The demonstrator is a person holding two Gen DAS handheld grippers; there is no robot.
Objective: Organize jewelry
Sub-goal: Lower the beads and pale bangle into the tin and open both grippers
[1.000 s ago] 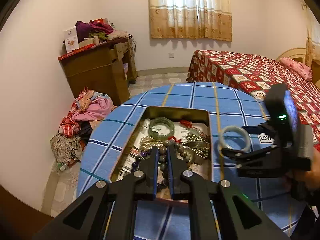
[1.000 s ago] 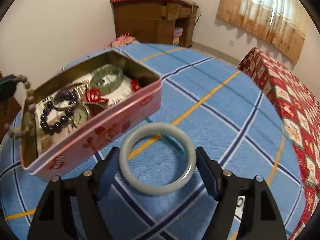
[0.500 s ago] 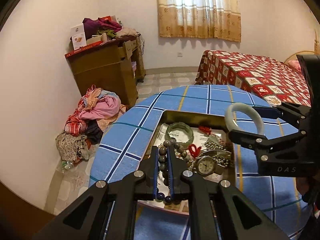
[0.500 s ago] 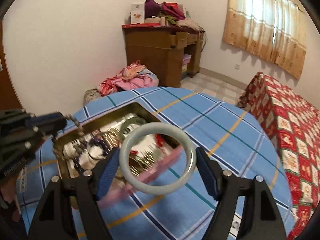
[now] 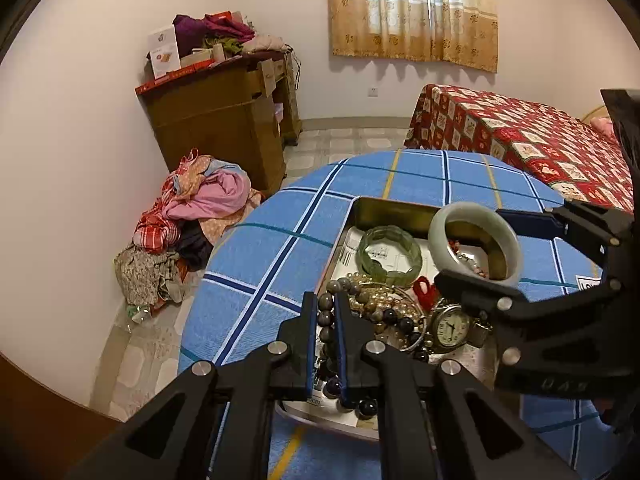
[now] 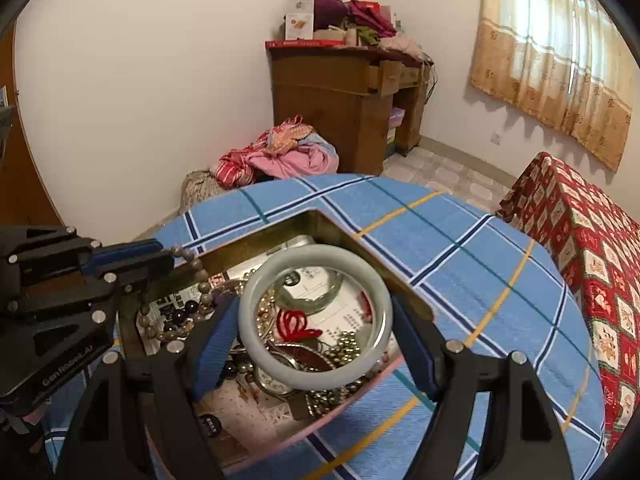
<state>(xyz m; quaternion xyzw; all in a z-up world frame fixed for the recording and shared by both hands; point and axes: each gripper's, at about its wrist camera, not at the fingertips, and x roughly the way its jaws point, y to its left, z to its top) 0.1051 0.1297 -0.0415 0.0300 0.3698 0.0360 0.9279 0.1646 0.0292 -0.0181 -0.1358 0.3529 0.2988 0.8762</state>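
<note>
Pale jade bangle [image 6: 316, 316] sits clamped across its width between the blue pads of the right gripper [image 6: 316, 322], jaws wide but pressing both sides of the ring, held level above the open tin [image 6: 320, 220]. In left wrist view the same bangle [image 5: 476, 246] hangs over the tin's far-right part, at approx 2 o'clock from the left gripper [image 5: 322, 340].

Left gripper's jaws nearly together, pinching a brown bead strand [image 5: 325, 316]; the beads run up betw. the pads and loop out past the tips, lower end dangling in the tin. In right wrist view that gripper comes in at 9 o'clock, beads [image 6: 188, 256] trailing over the tin's edge.

Inside tin, seen thru & around the bangle: green segmented bracelet [image 5: 390, 254] at 12 o'clock, red knot cord [image 6: 294, 326] near centre, wristwatch [image 5: 450, 326] at 3 o'clock of left gripper, gold/pearl bead chains [image 5: 374, 300], dark round beads [image 5: 394, 316], printed paper underneath.

Tin rests on round table w/ blue plaid cloth [image 6: 460, 248]. Beyond, at 12 o'clock: wooden cabinet [image 6: 340, 96] piled w/ clothes, heap of clothes [image 6: 280, 156] on floor. Red patterned bed [image 6: 592, 240] at 3 o'clock, curtain [image 6: 560, 52] at 1 o'clock.
</note>
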